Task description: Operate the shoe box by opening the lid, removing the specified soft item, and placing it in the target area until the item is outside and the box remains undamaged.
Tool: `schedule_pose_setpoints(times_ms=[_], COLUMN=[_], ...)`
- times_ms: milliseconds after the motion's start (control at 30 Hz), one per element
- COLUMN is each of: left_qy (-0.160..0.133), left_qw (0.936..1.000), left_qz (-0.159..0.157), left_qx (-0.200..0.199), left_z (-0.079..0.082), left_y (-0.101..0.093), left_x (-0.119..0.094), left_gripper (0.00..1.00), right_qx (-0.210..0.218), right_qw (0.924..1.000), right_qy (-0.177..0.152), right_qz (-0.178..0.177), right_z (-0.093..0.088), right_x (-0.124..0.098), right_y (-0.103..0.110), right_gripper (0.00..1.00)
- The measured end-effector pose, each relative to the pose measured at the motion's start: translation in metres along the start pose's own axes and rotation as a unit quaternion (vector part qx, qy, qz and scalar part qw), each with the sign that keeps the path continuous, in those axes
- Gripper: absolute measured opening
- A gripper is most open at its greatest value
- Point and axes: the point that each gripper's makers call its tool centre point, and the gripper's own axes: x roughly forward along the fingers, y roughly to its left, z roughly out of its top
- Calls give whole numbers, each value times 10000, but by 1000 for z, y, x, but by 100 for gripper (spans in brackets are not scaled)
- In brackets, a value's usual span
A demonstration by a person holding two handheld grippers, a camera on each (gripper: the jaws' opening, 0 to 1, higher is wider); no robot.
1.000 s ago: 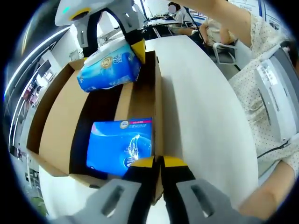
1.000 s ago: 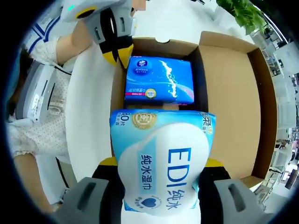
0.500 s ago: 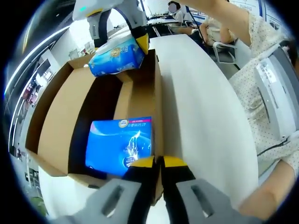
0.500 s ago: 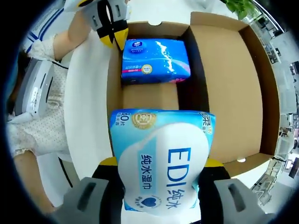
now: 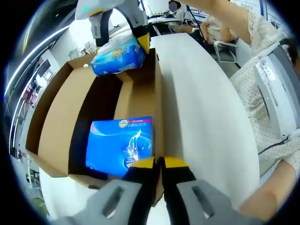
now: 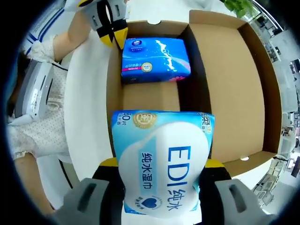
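Right gripper view: right tongs (image 6: 159, 176) clamp a pale-blue "EDI" wipes pack (image 6: 161, 164) — left tongs (image 5: 158, 164) pinched on the box wall (image 5: 157, 108).

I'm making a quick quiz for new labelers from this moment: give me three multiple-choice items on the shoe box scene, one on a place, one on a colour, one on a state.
1. Where is the dark blue pack?
A. inside the shoe box
B. on the white table
C. in the left tongs

2. What colour are the tongs' tips?
A. red
B. yellow
C. green

3. What are the right tongs doing?
A. standing open and empty
B. pinching the box lid
C. clamping the wet wipes pack

A: the dark blue pack lies inside the shoe box.
B: the left tongs have yellow tips.
C: the right tongs grip the wet wipes pack above the box.
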Motion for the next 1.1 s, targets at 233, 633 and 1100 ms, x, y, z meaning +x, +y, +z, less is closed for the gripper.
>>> schedule_pose_setpoints(times_ms=[233,633,1100], left_qy=[-7,-9,7], left_qw=[10000,10000,10000], left_qz=[1,1,-7], left_qx=[2,12,4], left_z=[1,1,0], left_y=[-1,-1,0], left_x=[0,0,1], left_gripper=[4,4,4], right_qx=[32,200,403], right_qw=[10000,9997,9989], right_qy=[-9,-110,-190], right_qz=[-6,11,133], right_z=[-2,-11,-26], right_x=[-1,-3,-5], right_y=[0,3,6], right_gripper=[64,64,64])
